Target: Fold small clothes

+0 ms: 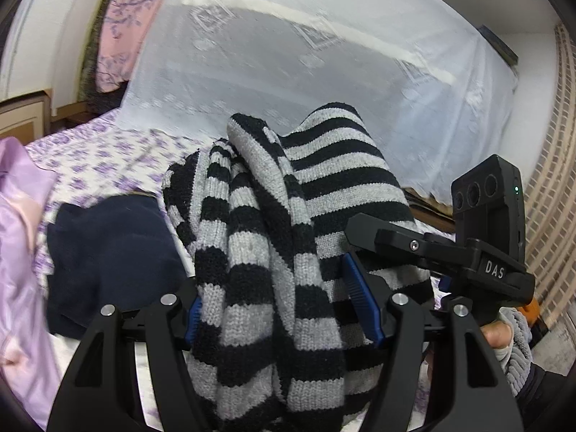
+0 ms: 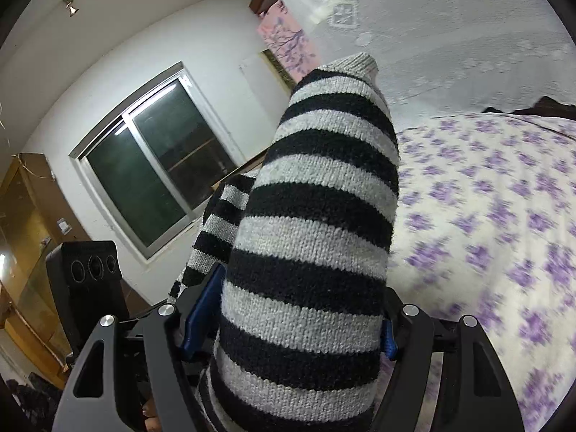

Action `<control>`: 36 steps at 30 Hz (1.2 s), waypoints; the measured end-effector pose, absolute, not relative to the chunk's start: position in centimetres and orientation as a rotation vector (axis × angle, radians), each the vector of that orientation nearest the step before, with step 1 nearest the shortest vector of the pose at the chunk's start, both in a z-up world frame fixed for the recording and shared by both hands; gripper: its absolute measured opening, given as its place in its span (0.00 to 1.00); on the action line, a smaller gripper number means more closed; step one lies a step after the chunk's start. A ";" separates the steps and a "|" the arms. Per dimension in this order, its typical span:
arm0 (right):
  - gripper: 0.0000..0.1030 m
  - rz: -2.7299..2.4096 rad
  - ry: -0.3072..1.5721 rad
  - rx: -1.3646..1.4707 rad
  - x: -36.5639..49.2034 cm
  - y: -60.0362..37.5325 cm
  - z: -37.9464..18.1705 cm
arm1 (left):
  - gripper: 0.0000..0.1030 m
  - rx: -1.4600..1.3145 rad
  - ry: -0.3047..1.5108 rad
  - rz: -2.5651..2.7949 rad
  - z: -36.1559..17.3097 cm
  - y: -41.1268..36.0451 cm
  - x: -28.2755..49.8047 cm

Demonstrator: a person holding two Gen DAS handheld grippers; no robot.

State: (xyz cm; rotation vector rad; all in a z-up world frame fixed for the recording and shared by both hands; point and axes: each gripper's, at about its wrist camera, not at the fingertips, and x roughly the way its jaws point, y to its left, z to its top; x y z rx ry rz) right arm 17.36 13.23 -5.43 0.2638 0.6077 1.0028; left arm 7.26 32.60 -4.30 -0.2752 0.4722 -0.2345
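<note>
A black-and-grey striped knit garment [image 1: 273, 252] hangs bunched between both grippers, held up above the bed. My left gripper [image 1: 284, 306] is shut on a thick fold of it, the blue pads [image 1: 360, 288] pressing its sides. My right gripper [image 2: 291, 324] is shut on another part of the same striped garment [image 2: 316, 223], which drapes over the jaws and hides the fingertips. The right gripper body also shows in the left wrist view [image 1: 468, 248], close on the right.
The bed has a white sheet with purple flowers [image 2: 504, 234]. A dark navy garment [image 1: 108, 259] lies on it at left, next to pink-lilac satin cloth [image 1: 18, 252]. A white lace curtain [image 1: 306, 54] hangs behind. A window [image 2: 151, 172] is on the wall.
</note>
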 end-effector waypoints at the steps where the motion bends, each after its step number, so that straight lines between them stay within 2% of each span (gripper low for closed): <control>1: 0.71 1.014 0.612 0.263 17.7 14.1 -5.2 | 0.62 -0.272 0.467 -0.217 -3.9 33.5 7.3; 19: 0.71 1.133 0.708 0.186 23.7 29.0 -3.1 | 0.62 -0.361 0.469 -0.047 -2.7 45.5 10.0; 29: 0.70 1.112 0.825 0.166 27.0 32.5 -6.4 | 0.62 -0.459 0.560 -0.038 -7.4 49.8 12.9; 31: 0.70 1.084 0.889 0.156 28.0 32.7 -8.1 | 0.66 -0.488 0.597 -0.032 -9.1 50.7 13.5; 33: 0.72 1.049 0.961 0.171 29.2 32.6 -10.1 | 0.81 -0.512 0.629 -0.002 -11.1 51.5 14.2; 36: 0.76 1.082 0.972 0.213 29.9 32.0 -12.0 | 0.87 -0.540 0.626 -0.015 -13.0 52.0 14.4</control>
